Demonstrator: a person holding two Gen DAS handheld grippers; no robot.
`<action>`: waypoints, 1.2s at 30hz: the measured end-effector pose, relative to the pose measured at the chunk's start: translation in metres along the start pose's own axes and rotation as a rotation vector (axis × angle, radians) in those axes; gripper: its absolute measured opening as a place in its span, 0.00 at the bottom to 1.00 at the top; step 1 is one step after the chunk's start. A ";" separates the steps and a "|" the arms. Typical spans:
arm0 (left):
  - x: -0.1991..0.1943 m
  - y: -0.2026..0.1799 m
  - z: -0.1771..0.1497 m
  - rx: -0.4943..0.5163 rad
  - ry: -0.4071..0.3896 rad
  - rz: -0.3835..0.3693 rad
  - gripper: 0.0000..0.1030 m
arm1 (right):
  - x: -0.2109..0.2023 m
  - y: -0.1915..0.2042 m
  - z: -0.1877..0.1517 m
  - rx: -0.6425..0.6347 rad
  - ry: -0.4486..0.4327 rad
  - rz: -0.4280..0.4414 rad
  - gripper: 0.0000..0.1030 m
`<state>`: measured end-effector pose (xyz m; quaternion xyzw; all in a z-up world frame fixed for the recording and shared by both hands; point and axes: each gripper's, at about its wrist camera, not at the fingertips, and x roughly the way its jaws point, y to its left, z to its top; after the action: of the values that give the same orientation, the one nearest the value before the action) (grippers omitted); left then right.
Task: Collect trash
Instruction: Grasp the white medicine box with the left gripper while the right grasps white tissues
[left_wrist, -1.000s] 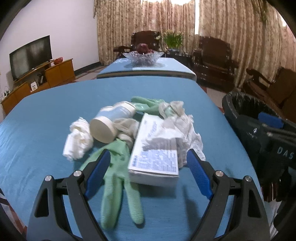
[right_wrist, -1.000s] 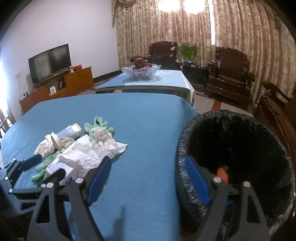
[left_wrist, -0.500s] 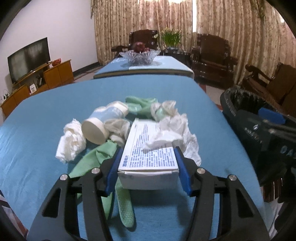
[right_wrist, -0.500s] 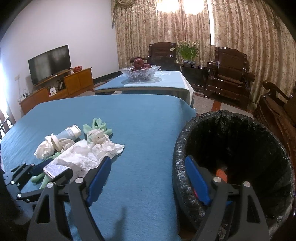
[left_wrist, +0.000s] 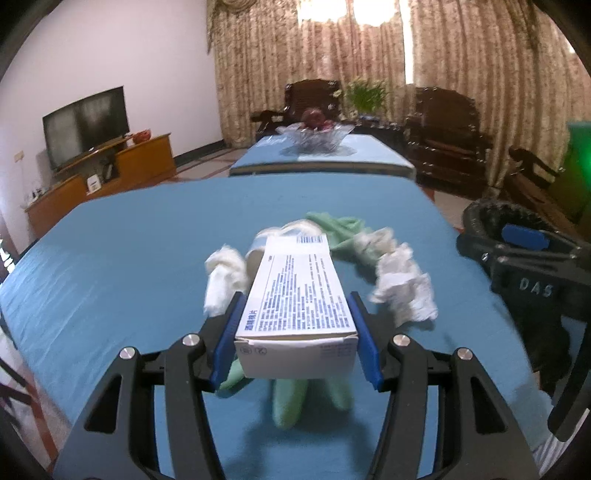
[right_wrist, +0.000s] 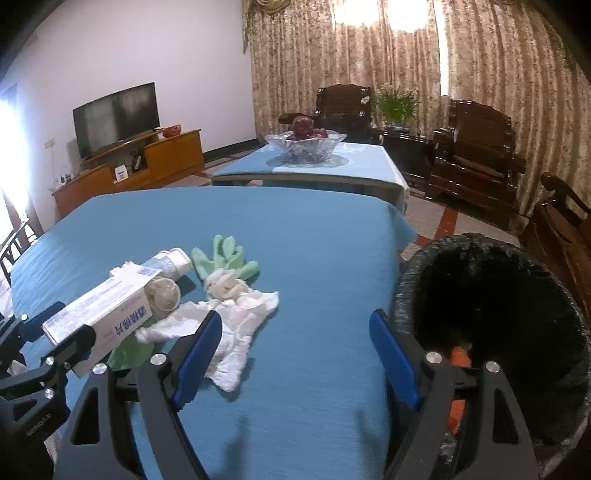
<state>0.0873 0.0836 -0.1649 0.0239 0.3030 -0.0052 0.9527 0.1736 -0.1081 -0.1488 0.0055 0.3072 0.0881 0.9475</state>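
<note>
Left wrist view: left gripper (left_wrist: 297, 343) is clamped on the white box (left_wrist: 298, 295), raised above the green glove (left_wrist: 291, 400) on the blue worktop (left_wrist: 129, 258); right gripper (right_wrist: 295, 354) is spread wide, holding nothing, beside the black bin (right_wrist: 491, 314)

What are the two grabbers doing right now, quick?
Left gripper: shut on the box, lifted off the table.
Right gripper: open, holding nothing, next to the bin.
</note>
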 end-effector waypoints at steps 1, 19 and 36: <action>0.006 0.002 -0.001 -0.009 0.026 -0.011 0.53 | 0.002 0.003 0.000 -0.004 0.003 0.003 0.78; 0.048 0.021 0.005 -0.106 0.113 -0.051 0.55 | 0.027 0.018 -0.006 -0.045 0.058 0.035 0.78; 0.023 0.045 0.017 -0.119 0.017 0.069 0.54 | 0.073 0.046 -0.012 -0.045 0.203 0.091 0.55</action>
<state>0.1176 0.1281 -0.1624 -0.0224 0.3099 0.0457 0.9494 0.2173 -0.0508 -0.1983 -0.0106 0.3990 0.1379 0.9065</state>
